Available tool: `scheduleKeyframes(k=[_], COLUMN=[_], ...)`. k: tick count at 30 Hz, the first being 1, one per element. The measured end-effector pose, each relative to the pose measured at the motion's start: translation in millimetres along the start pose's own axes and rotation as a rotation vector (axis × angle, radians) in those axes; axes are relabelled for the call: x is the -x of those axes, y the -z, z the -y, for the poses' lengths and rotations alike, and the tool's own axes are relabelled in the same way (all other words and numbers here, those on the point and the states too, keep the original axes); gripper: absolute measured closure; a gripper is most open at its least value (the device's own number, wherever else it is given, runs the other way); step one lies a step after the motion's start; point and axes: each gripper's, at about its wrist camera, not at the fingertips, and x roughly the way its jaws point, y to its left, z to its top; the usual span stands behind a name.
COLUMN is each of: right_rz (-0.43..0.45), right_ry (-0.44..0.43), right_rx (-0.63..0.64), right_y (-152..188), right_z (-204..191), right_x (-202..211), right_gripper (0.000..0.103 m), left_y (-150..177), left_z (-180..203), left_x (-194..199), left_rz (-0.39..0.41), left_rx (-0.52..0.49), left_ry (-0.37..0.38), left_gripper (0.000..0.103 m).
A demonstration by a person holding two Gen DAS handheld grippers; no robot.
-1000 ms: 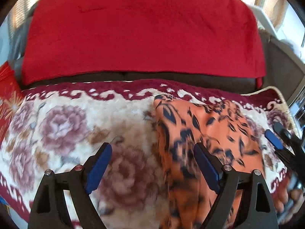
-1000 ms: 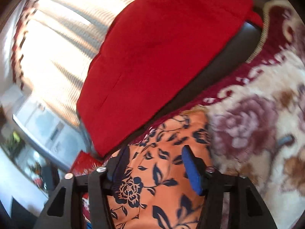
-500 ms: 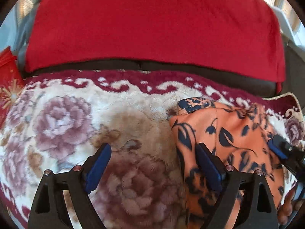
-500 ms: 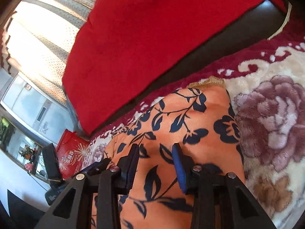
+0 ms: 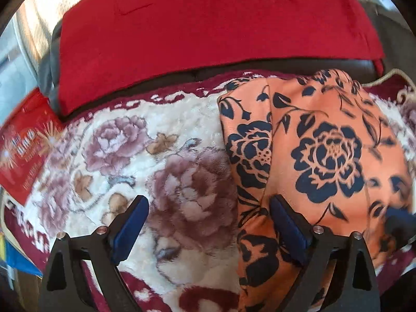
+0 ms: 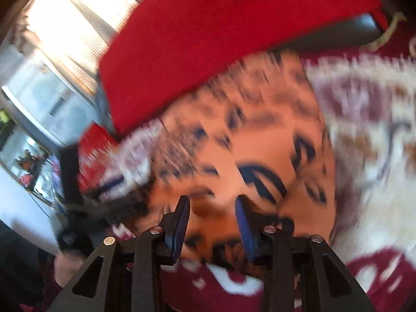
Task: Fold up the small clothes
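Note:
An orange garment with a dark blue flower print (image 5: 325,150) lies folded on a floral plush blanket (image 5: 124,156). My left gripper (image 5: 208,223) is open and empty, its right finger resting by the garment's left edge. In the blurred right wrist view the garment (image 6: 260,140) fills the middle. My right gripper (image 6: 212,221) hovers over its near edge with the jaws partly apart and nothing between them. A tip of the right gripper (image 5: 397,221) shows at the left view's right edge. The left gripper (image 6: 78,202) shows blurred at the right view's left.
A red cloth (image 5: 208,26) drapes over the dark sofa back (image 5: 405,59) behind the blanket. A red printed bag (image 5: 23,150) lies at the blanket's left end. A bright curtained window (image 6: 78,20) and shelves are at the left.
Both grippers have pulled back toward the near edge and the garment now looks larger. The right gripper's jaws have stayed narrow. The right view is now motion-blurred.

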Motion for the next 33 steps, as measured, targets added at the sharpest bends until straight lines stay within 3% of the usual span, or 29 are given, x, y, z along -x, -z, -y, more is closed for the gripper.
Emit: scheduleKeyframes(k=[3,8,12,16,24,26,28,30,32,33], right_rz=[0.013,0.142,0.028,0.026,0.040,0.091,0.213,0.292,0.292,0.243], right_ry=[0.003,-0.019,0.053,0.001,-0.005,-0.043,-0.084,-0.063,-0.013,-0.002], right_rx=[0.008,0.015,0.012,-0.020,-0.003,0.026,0.074,0.111,0.101,0.056], right_y=[-1.9,-7.1,-7.0,-9.0,-10.2,-11.6,-13.3,-15.6,-18.3,-20.7], right_z=[-6.3,-13.8,-8.9,-5.3,-2.7,-11.5,-23.4,-29.7,-24.4,-15.1], right_x=[9.7,34.8,0.9,-0.5,8.3,22.4,43.4,57.1,53.2,42.6], right_gripper=[0.063,0.063,0.063,0.054,0.054,0.053,0.053,0.053,0.053,0.053], left_y=[2.2,5.8,5.4,4.0,4.3,4.4,4.9,5.2,5.3,5.3], left_z=[-4.1,2.4,1.0,-2.7,-3.7,-3.7,-3.8,-3.5,-3.4,-3.6], left_x=[5.3,7.2,5.4,1.6,0.2,0.0,-0.6,-1.2,-2.5,-2.8], left_rz=[0.029,0.048,0.045,0.041,0.046,0.047,0.049,0.050,0.053,0.053], left_rx=[0.024,-0.011,-0.013,-0.004,-0.009,-0.009,-0.012,-0.016,-0.021,-0.021], left_ry=[0.026,0.004,0.015,0.032,0.033,0.032,0.032,0.029,0.023,0.022], left_gripper=[0.008,0.008,0.008,0.008,0.008,0.008,0.008,0.007,0.005,0.005])
